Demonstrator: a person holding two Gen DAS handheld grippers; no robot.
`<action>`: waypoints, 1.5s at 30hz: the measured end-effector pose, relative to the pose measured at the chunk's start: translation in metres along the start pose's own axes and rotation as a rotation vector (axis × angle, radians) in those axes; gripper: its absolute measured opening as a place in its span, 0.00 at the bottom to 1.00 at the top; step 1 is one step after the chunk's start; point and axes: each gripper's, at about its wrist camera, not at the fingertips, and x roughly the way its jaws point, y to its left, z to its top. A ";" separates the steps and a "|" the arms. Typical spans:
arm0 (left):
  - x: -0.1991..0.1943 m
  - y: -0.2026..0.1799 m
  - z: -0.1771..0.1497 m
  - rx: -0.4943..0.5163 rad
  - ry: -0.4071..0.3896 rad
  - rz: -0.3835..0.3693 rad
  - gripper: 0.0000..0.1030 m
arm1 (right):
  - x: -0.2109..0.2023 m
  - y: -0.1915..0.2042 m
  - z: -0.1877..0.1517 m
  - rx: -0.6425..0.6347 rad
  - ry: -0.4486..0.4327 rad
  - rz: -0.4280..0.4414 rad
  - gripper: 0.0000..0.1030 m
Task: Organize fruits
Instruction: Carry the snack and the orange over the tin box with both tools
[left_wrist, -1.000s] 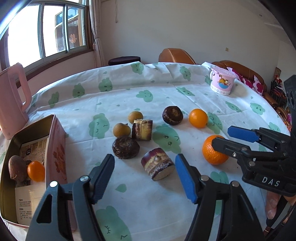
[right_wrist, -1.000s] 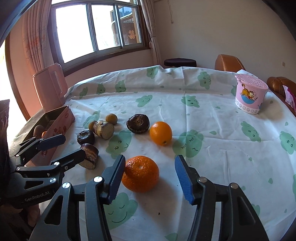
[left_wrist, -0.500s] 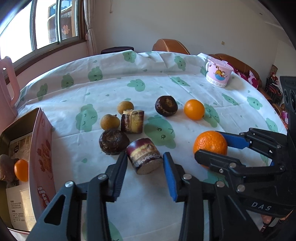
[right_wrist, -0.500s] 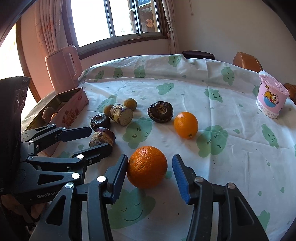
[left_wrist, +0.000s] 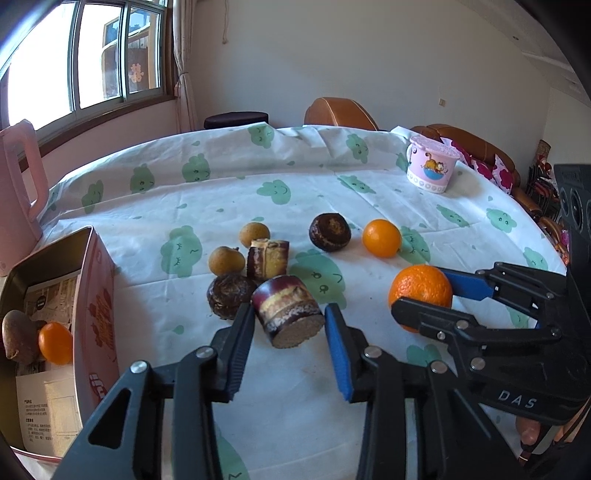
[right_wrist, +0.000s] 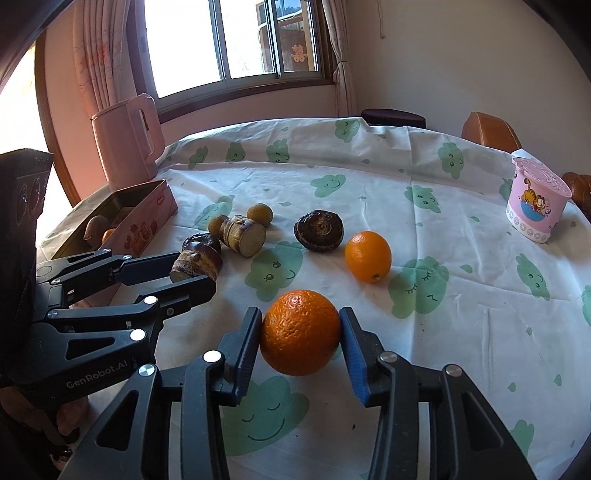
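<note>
Tablecloth (left_wrist: 229, 184) | left claw (left_wrist: 288, 326) clenched on sugarcane piece (left_wrist: 286, 312) | right claw (right_wrist: 301, 339) clenched on orange (right_wrist: 300, 332)

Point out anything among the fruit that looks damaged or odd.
Two stubby purple cane pieces, one in the left gripper and one lying behind, have raw cut ends. Nothing is spilled or broken.

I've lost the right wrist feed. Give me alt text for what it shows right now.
The right tongs clamp a large orange on the cloud-print tablecloth. At left, the left tongs grip a purple sugarcane piece. Beyond lie a smaller orange, more fruit and a pink tin box.
</note>
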 end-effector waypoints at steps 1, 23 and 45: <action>-0.001 0.000 0.000 -0.002 -0.007 0.001 0.40 | -0.001 0.000 0.000 -0.001 -0.006 -0.005 0.44; -0.023 0.003 -0.002 -0.018 -0.125 0.033 0.39 | -0.025 0.005 -0.003 -0.028 -0.136 -0.016 0.44; -0.039 -0.001 -0.005 -0.003 -0.213 0.063 0.39 | -0.044 0.006 -0.008 -0.032 -0.241 -0.035 0.43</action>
